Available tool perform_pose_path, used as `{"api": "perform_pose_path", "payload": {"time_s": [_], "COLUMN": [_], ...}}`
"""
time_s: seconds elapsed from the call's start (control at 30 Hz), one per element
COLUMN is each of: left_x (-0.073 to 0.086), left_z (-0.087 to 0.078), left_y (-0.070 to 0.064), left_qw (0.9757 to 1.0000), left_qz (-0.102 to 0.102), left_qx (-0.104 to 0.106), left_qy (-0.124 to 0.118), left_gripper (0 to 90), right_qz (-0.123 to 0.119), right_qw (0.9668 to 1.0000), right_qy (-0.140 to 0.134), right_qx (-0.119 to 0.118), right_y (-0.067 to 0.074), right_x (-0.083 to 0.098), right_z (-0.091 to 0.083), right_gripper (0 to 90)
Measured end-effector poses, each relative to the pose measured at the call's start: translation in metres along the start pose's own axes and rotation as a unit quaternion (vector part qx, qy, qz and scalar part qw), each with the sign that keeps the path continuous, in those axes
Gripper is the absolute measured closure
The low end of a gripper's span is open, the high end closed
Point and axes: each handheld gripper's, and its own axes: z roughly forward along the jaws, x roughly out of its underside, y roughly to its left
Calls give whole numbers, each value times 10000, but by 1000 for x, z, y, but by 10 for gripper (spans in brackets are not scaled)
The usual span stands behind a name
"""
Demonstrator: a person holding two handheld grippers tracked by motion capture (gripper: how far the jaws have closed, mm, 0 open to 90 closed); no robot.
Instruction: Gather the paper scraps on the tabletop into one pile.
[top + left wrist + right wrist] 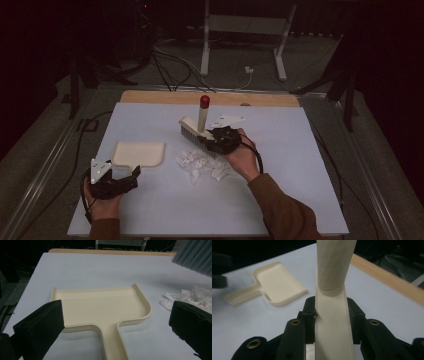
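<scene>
A cream dustpan (138, 153) is seen; the cream brush (196, 131) is tipped red, grey-bristled; white scraps (202, 165); pale blue-grey table (150, 205).
</scene>
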Motion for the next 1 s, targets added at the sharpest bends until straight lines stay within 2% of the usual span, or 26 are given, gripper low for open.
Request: {"api": "perform_pose_path", "payload": {"time_s": [0.17, 0.27, 0.3, 0.4, 0.57, 0.83, 1.0], "left_x": [0, 0, 0, 0, 0, 0, 0], "left_z": [0, 0, 0, -1, -1, 0, -1], "left_y": [0, 1, 1, 0, 1, 1, 1], "left_qw": [10000, 10000, 10000, 10000, 10000, 10000, 10000], "left_qz": [1, -19, -12, -27, -19, -10, -23], "left_qx": [-2, -8, -10, -8, -12, -4, -8], "left_qy": [-3, -8, -10, -18, -15, 5, 6], "left_gripper": [6, 6, 6, 6, 6, 6, 6], "right_qz": [486, 1026, 1088, 1100, 1404, 1620, 1637], "right_qw": [9988, 9945, 9938, 9939, 9899, 9860, 9844], "right_qy": [-50, -59, -69, -37, 163, 370, 515], "right_qx": [-106, -215, -230, -56, 73, 133, 386], "right_y": [18, 28, 32, 44, 57, 73, 74], "right_x": [0, 0, 0, 3, 11, 26, 33], "right_z": [3, 5, 5, 9, 19, 34, 41], "right_gripper": [676, 676, 676, 676, 676, 677, 677]}}
